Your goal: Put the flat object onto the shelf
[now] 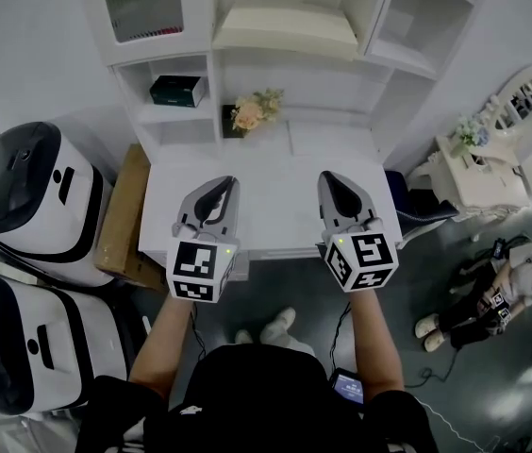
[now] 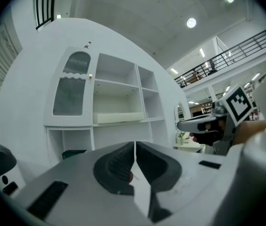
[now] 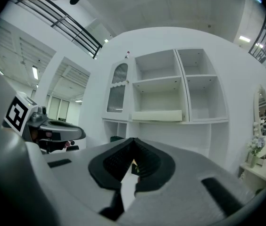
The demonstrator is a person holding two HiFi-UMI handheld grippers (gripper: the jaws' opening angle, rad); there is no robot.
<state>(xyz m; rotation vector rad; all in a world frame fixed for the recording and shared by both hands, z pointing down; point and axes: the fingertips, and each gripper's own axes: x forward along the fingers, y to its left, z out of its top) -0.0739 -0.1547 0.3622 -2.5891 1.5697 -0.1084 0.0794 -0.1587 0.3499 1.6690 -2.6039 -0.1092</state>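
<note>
You are holding the left gripper [image 1: 230,185] and right gripper [image 1: 330,181] clenched, empty; the cream flat board [image 1: 285,28] is seemingly lying on the shelf [image 1: 406,58] already, leaving only withdrawal.

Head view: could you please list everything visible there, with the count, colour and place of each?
shelf unit: one, white, behind the table
flat object: one, cream, on the middle shelf
green box: one, dark green, lower left cubby
flowers: one bunch, peach, back of table
table: one, white, before the shelf unit
cardboard box: one, brown, left of table
machines: two, white and black, far left
side table: one, white, far right
bystander: one, dark and light clothing, floor at right
left gripper: one, grey, shut, empty, over table
right gripper: one, grey, shut, empty, over table
</note>
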